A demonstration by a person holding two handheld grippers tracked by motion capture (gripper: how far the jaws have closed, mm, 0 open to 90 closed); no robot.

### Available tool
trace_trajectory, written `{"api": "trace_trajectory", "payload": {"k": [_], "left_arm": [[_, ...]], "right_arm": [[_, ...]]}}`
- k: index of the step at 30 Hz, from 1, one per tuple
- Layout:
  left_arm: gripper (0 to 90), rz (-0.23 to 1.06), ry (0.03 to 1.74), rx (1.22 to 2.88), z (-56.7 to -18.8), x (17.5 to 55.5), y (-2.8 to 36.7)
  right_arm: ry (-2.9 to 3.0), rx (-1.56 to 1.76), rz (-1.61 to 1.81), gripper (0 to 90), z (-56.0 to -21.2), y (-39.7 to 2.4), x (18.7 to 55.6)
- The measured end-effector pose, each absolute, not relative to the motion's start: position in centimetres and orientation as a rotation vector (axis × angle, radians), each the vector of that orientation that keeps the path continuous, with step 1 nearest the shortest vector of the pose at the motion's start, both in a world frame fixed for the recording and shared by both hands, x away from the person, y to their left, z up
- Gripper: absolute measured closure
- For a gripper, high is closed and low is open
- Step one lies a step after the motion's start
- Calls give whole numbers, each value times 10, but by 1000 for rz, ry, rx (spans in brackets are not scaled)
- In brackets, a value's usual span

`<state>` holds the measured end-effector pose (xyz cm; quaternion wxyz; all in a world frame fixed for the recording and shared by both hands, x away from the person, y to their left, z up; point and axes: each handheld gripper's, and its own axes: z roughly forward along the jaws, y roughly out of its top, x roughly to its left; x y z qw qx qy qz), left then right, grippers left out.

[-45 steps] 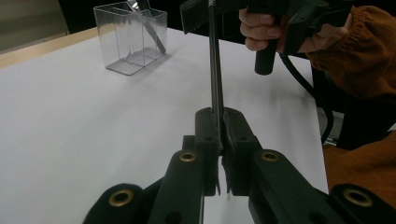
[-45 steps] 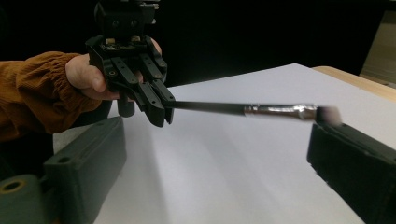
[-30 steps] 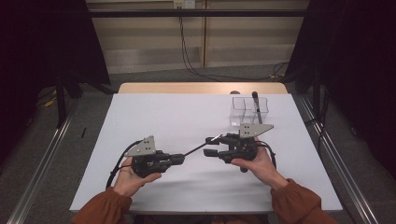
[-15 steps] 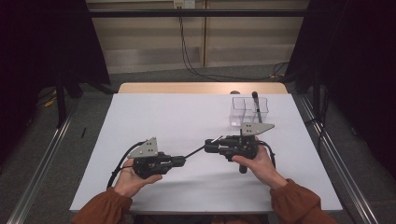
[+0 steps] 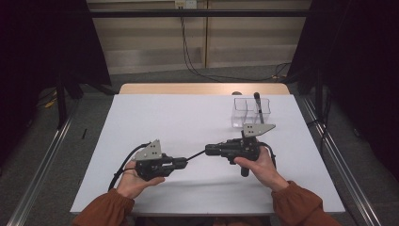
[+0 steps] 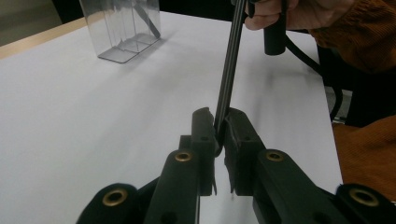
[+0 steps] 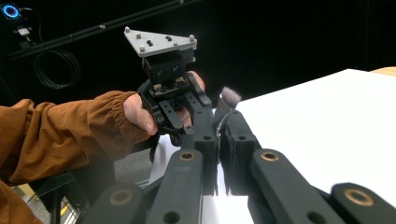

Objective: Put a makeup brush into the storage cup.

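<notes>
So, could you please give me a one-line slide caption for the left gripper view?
Left gripper clamps a thin black brush handle above the white table, clear organizer behind.

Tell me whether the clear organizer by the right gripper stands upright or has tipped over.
Upright. The clear organizer rests on its flat base on the white table, walls vertical, with a dark brush standing in it.

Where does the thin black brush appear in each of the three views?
High view: lower centre, the brush is a thin dark line from the left gripper to the right gripper, whose jaws have just been closing on it.
Left gripper view: centre, rising from the jaws to the top edge.
Right gripper view: centre, bristle tip just above the jaws.
Shared landmark: the white table.
</notes>
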<state>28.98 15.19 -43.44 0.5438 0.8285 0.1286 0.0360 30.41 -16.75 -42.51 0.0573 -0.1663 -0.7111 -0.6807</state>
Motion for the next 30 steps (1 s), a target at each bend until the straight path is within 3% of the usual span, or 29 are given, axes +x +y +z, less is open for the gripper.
{"api": "trace_trajectory", "payload": {"k": [15, 27, 30], "left_arm": [[626, 115, 378, 1953, -434, 290, 156], [315, 183, 509, 1925, -429, 292, 166], [299, 191, 521, 1912, -426, 291, 170]], "right_arm": [[-2190, -557, -2049, 863, -423, -175, 305], [-2268, -609, -1991, 862, -420, -185, 306], [-2292, -627, -1962, 862, -419, -188, 306]]}}
